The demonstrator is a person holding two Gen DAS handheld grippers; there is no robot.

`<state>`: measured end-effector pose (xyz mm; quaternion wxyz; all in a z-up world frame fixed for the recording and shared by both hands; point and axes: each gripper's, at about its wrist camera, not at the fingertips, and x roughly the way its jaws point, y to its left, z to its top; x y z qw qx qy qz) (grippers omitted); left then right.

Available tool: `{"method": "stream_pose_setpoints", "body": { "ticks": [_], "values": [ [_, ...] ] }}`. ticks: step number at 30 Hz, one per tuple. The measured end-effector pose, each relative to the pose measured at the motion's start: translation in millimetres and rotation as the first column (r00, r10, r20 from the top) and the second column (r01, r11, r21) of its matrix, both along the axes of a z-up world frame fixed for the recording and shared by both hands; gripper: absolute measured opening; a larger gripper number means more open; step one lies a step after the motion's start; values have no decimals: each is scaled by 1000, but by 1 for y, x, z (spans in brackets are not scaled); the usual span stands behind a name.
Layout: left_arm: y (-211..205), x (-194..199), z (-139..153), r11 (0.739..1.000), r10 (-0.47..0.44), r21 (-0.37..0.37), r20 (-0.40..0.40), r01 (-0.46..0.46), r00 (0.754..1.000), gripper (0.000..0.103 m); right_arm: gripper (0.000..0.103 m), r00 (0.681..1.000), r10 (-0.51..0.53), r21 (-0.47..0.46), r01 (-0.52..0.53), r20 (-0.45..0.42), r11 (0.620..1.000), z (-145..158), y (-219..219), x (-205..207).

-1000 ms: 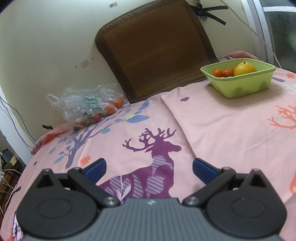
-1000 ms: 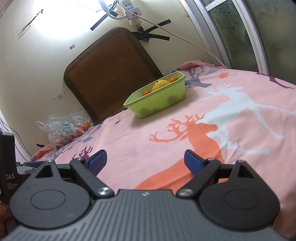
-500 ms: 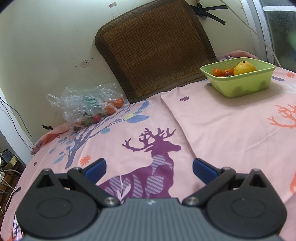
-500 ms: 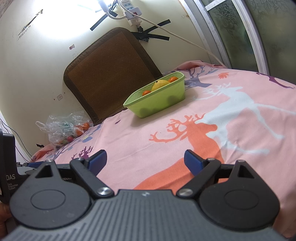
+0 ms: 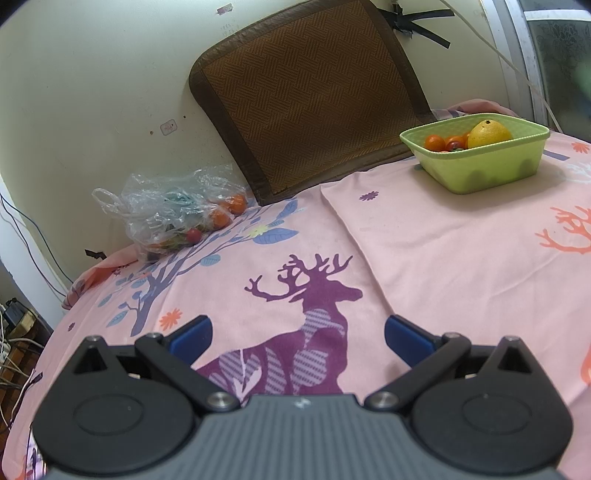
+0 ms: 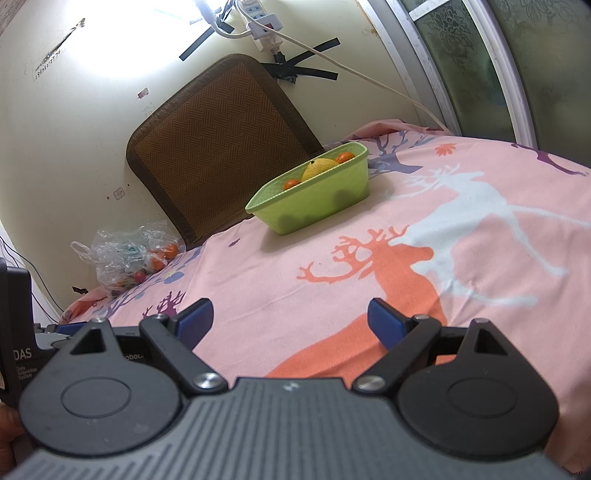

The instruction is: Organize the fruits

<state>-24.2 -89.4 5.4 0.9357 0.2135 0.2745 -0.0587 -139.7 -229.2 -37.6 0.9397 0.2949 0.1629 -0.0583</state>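
Note:
A green plastic basket (image 5: 491, 173) stands on the pink bedsheet at the back right, holding a yellow fruit (image 5: 489, 134) and small orange and red fruits (image 5: 435, 143). It also shows in the right wrist view (image 6: 317, 203). A clear plastic bag (image 5: 166, 210) with several small orange and red fruits lies at the back left by the wall; it shows in the right wrist view (image 6: 125, 258) too. My left gripper (image 5: 297, 338) is open and empty, low over the purple deer print. My right gripper (image 6: 290, 325) is open and empty, low over the orange deer print.
A brown woven cushion (image 5: 310, 96) leans on the wall behind the bed. A power strip and cord (image 6: 266, 29) hang on the wall. A window frame (image 6: 480, 66) runs along the right. Cables (image 5: 14, 354) lie off the bed's left edge.

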Motion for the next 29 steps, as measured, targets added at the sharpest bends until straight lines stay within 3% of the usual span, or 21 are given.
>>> {"method": "stream_pose_setpoints", "body": {
  "ticks": [29],
  "values": [
    [-3,0,0,999,-42,-10,-17,42,999,103,92,1000,-2,0,2,-1,1000,0,0,1]
  ]
}}
